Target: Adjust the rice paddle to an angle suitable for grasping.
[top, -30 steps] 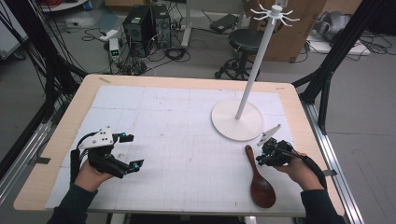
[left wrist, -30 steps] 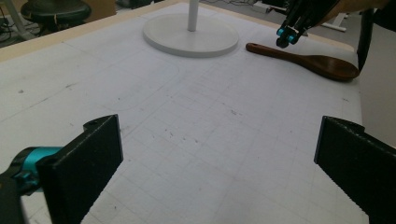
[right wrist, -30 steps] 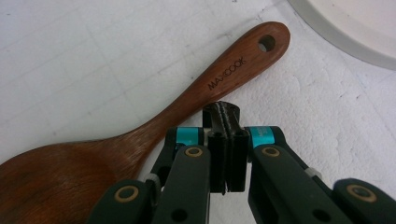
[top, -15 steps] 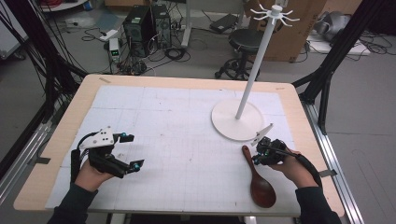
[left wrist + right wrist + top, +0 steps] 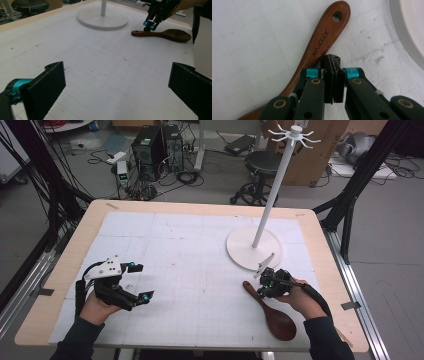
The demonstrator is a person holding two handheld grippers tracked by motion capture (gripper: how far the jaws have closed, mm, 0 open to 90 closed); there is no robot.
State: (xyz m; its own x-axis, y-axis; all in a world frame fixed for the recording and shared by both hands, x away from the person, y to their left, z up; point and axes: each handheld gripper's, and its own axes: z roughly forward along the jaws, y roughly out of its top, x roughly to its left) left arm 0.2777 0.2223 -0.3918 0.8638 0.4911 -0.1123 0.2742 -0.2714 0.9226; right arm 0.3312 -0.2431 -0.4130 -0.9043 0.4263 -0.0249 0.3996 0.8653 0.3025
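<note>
Wooden spoon (image 5: 270,307) lies flat on the tabletop (image 5: 190,250), just beside the white stand (image 5: 254,247). Your right gripper (image 5: 332,75) hovers at its handle with jaws pressed together, empty — spread them, straddle the handle squarely, then close. Left gripper (image 5: 117,82) rests wide open.
</note>
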